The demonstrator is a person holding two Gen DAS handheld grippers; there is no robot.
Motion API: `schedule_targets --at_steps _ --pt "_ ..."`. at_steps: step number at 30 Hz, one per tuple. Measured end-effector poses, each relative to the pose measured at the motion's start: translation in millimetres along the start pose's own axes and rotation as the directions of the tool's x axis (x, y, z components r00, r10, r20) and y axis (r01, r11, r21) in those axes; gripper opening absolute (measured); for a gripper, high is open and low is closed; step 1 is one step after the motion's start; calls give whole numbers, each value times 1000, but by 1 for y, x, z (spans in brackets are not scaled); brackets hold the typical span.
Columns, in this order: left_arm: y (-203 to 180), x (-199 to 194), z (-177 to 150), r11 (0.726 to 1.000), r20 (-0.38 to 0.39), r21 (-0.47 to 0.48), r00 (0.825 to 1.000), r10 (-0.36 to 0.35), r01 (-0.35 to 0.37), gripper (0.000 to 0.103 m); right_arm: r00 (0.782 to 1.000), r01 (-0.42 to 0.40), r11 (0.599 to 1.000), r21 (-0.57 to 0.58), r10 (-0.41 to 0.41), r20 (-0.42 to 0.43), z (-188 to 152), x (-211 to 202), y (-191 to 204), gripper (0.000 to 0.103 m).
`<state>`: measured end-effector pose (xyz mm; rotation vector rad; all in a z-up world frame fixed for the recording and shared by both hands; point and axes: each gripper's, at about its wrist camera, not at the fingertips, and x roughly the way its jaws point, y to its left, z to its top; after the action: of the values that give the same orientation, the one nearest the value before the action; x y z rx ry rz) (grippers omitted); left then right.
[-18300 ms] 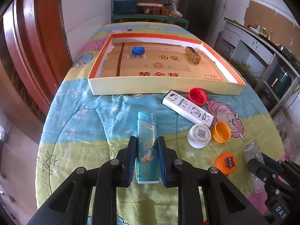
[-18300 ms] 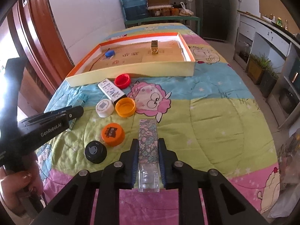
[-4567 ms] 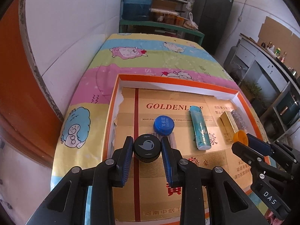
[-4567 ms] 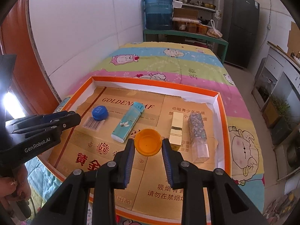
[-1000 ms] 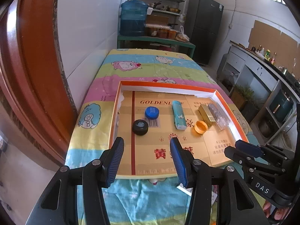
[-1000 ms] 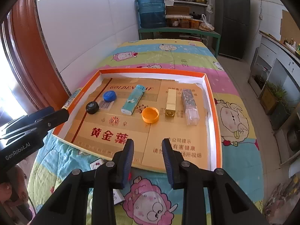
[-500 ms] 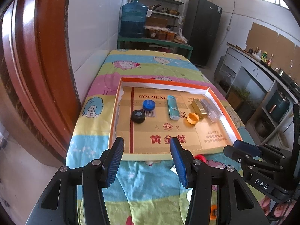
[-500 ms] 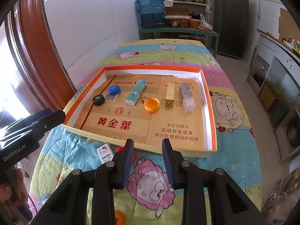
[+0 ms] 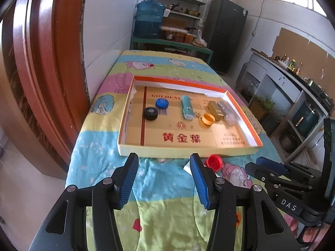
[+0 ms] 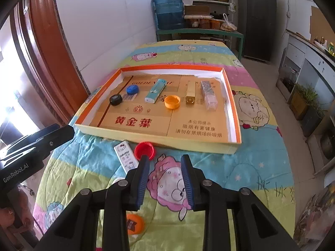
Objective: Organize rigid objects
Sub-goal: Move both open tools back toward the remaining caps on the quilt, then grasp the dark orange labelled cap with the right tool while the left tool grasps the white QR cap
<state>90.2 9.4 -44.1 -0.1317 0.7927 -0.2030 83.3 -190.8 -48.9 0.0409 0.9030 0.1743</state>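
We see an orange-rimmed tray (image 10: 228,87) with a tan floor printed in red characters, holding a black cap (image 10: 115,99), blue cap (image 10: 132,89), teal lighter (image 10: 156,93), orange cap (image 10: 172,101) and gold lighter (image 10: 191,95). The cloth (image 10: 240,177) has pastel cartoon stripes, with a red cap (image 10: 144,150) by the tray's near edge.

Inside the cardboard tray (image 10: 234,113) lie three bottle caps: a black cap (image 10: 115,99), a blue cap (image 10: 132,89) and an orange cap (image 10: 172,101). Three lighters lie there too: a teal lighter (image 10: 156,93), a gold lighter (image 10: 190,93) and a clear flowery lighter (image 10: 208,95). In front of the tray, two more caps show on the blanket, a red cap (image 10: 144,150) and another orange cap with a dark label (image 10: 134,223), plus one white cartoon lighter (image 10: 125,156).
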Motion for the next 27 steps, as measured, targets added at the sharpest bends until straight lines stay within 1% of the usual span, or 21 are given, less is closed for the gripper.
schedule_targets --at_steps 5,15,22,27 --pt "3 -2 -12 1000 -9 -11 1000 -1 1 53 1000 -4 1000 -4 4 -11 -11 0 3 31" --pt "5 1 -32 999 -38 -19 999 -28 27 53 999 -17 1000 -17 17 -35 -31 4 7 31" --pt "4 6 -39 999 -57 -22 998 -38 37 53 993 -94 995 -41 91 -79 -58 9 22 31" --pt "1 7 -41 999 -61 -20 997 -45 44 53 991 -114 992 -52 111 -71 -64 6 28 31"
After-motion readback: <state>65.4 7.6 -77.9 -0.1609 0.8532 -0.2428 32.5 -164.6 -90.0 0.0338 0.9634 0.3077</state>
